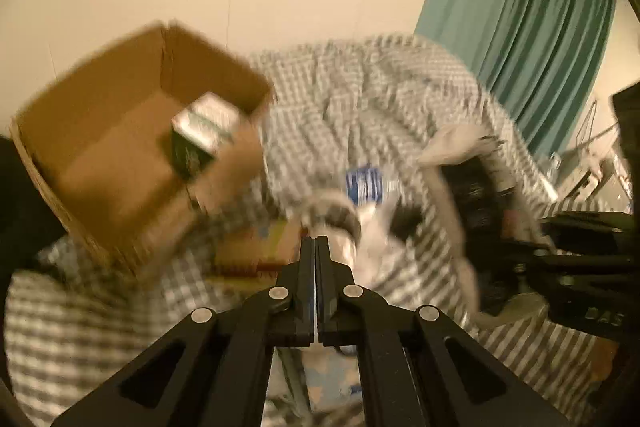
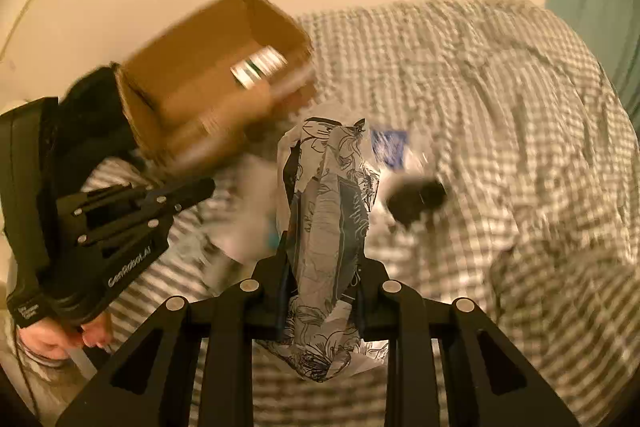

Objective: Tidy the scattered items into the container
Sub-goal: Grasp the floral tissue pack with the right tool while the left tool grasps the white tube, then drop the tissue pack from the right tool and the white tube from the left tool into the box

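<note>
An open cardboard box [image 1: 200, 67] [image 2: 180, 79] stands on the checked bedcover at the left, with a small green-and-white carton [image 1: 200, 133] [image 2: 260, 67] inside. My left gripper [image 1: 316, 241] [image 2: 206, 187] is shut, with a thin white edge between its pads. A pale blue patterned packet [image 1: 332, 379] hangs under it. My right gripper [image 2: 324, 255] is shut on a white packet with black flower drawings [image 2: 328, 219] [image 1: 460, 143], held upright above the bed. On the cover lie a blue-labelled item [image 1: 364, 185] [image 2: 390, 147] and a dark round thing [image 2: 416, 199].
A flat yellow-orange box [image 1: 256, 247] lies on the checked bedcover [image 2: 500, 107] just ahead of my left gripper. A teal curtain [image 1: 520, 27] hangs at the right and a cream wall stands behind the bed. A person's hand [image 2: 48, 339] holds the left gripper. Everything beyond the grippers is blurred.
</note>
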`<state>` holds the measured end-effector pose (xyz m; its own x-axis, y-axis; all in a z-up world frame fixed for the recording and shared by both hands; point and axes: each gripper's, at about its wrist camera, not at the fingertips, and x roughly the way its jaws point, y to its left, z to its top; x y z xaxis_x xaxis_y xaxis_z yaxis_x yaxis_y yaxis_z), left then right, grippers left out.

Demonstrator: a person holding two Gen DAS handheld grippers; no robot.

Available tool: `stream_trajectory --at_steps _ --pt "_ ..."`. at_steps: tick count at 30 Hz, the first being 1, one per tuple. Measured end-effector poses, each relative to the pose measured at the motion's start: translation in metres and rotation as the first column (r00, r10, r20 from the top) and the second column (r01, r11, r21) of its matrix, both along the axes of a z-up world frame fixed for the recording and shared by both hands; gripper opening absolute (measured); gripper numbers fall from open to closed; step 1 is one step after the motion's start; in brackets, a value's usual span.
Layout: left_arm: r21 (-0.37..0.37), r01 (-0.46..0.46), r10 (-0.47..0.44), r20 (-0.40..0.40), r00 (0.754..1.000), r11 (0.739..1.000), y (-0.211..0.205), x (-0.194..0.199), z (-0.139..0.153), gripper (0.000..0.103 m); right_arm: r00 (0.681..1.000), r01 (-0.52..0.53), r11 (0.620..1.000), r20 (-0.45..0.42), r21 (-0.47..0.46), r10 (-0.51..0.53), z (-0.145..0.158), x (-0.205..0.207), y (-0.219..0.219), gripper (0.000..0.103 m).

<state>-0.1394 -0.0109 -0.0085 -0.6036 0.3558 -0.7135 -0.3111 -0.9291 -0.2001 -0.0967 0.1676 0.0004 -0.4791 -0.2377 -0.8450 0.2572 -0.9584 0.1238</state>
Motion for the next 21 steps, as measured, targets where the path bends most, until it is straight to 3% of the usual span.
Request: stream_trajectory --at_steps 3,7,9,11,13,16,21 --pt "0.007 0.043 -0.043 0.011 0.999 0.999 -0.004 -0.01 0.003 0.001 0.999 -0.018 1.0 -0.029 -0.007 0.018 0.012 -0.016 -0.015 0.024" --pt "-0.046 0.061 -0.059 0.04 0.997 0.997 0.004 -0.018 -0.03 0.007 0.999 -0.004 1.0 -0.04 -0.012 0.004 0.01 -0.028 -0.02 0.024" --pt "-0.069 0.094 -0.087 0.1 0.991 0.993 0.014 -0.022 -0.059 0.036 1.0 0.01 1.0 -0.017 -0.013 -0.01 -0.002 -0.031 -0.013 0.025" --pt "-0.086 0.117 -0.104 0.14 0.985 0.989 0.021 -0.023 -0.083 0.05 0.999 0.029 1.0 0.025 -0.007 -0.029 -0.019 -0.031 -0.002 0.025" --pt "-0.092 0.143 -0.125 0.175 0.977 0.986 0.029 -0.023 -0.106 0.05 0.997 0.05 0.999 0.059 -0.005 -0.049 -0.036 -0.032 0.008 0.025" --pt "-0.14 0.119 -0.086 0.219 0.972 0.983 0.037 -0.034 -0.134 0.05 0.993 0.076 0.997 0.091 -0.016 -0.075 -0.051 -0.037 0.019 0.025" --pt "-0.081 0.085 -0.065 0.232 0.971 0.993 0.039 -0.048 -0.154 0.046 0.995 0.056 0.998 0.085 0.003 -0.056 -0.058 -0.042 0.017 0.025"
